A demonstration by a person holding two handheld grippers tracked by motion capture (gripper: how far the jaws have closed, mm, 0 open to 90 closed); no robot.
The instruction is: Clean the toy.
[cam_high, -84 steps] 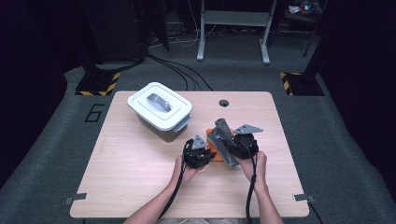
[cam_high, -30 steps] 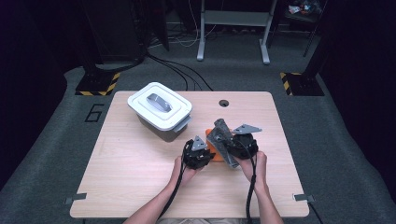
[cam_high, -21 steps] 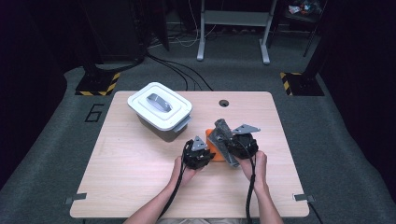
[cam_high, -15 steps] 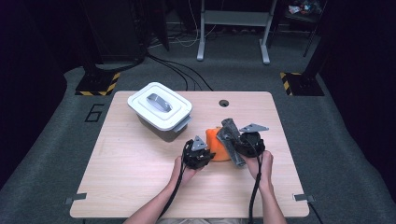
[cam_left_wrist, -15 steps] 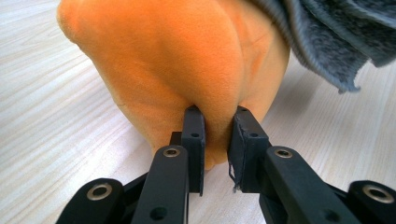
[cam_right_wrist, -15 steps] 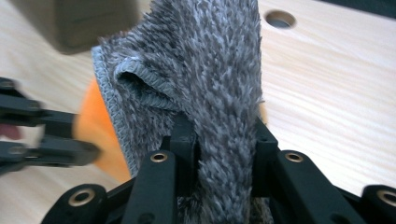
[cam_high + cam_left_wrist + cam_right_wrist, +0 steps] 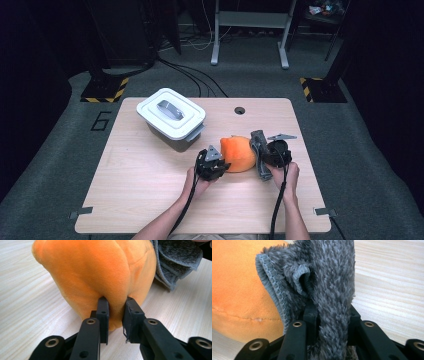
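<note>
1. In the high view, the jaws of the left gripper (image 7: 220, 165) are hidden under its own body, and a hand (image 7: 196, 181) covers its rear. The lower part of the grey cloth (image 7: 259, 153) is hard to make out beside the right gripper (image 7: 263, 159).
2. The left gripper view shows what the high view hides: the jaws are clamped on a fold of the orange plush toy (image 7: 100, 272), and the fabric is pinched between the pads. They have just been opening a little, but the fold remains between them.
3. The right gripper view shows its jaws clamped on the fuzzy grey cloth (image 7: 329, 285), which stands up between them, just beside the orange toy (image 7: 234, 290).
4. The high view alone shows the white lidded container (image 7: 171, 116) on the wooden table (image 7: 135, 190). The toy (image 7: 238, 153) lies near the table's middle, between both grippers.
5. Compared with the earlier frames, the cloth no longer lies over the toy; it is now pulled off to the right side, and the whole orange top is uncovered.
</note>
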